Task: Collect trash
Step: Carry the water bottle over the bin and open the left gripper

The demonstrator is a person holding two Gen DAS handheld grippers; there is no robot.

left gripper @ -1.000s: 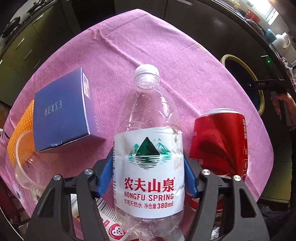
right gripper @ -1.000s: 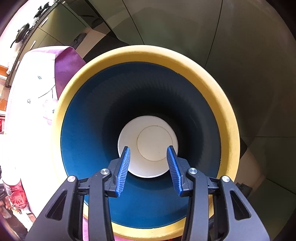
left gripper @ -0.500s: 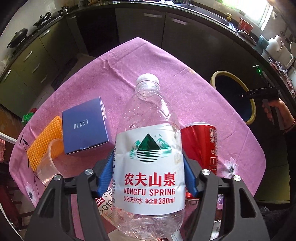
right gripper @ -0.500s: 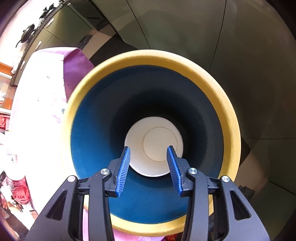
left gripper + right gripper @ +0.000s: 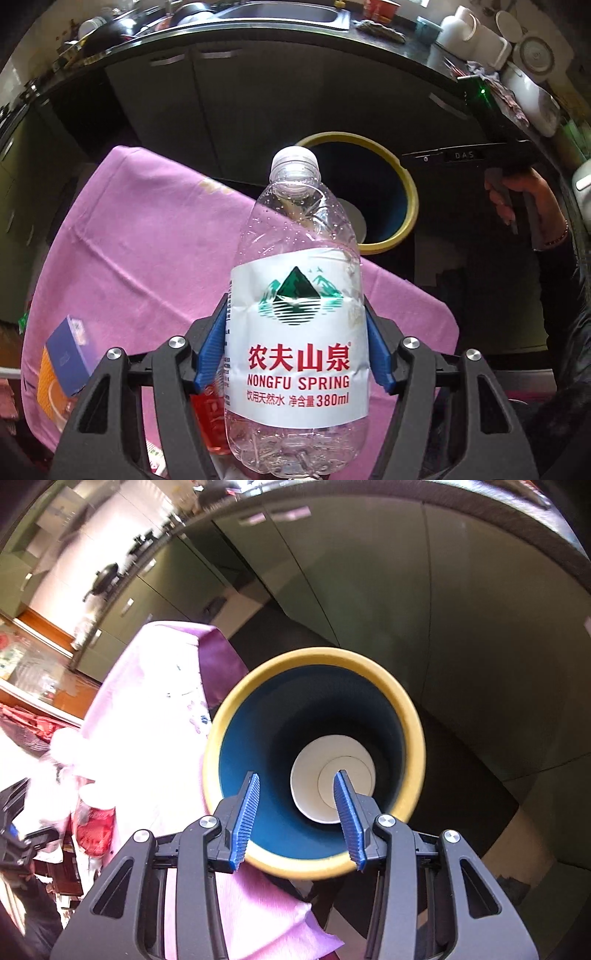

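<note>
Our left gripper (image 5: 295,354) pinches the clear water bottle (image 5: 297,332) by its labelled middle, blue pads pressed to both sides, holding it upright above the pink-clothed table (image 5: 147,251), with its cap just short of the yellow rim of the bin (image 5: 406,192). Beyond the table's far edge we see the bin standing on dark open floor, close beside the cloth's hanging corner, its blue well holding only a white paper cup (image 5: 325,782). Over that mouth our right gripper (image 5: 297,819) hangs with jaws spread and empty; near the table's other edge sits a blue box (image 5: 66,358).
</note>
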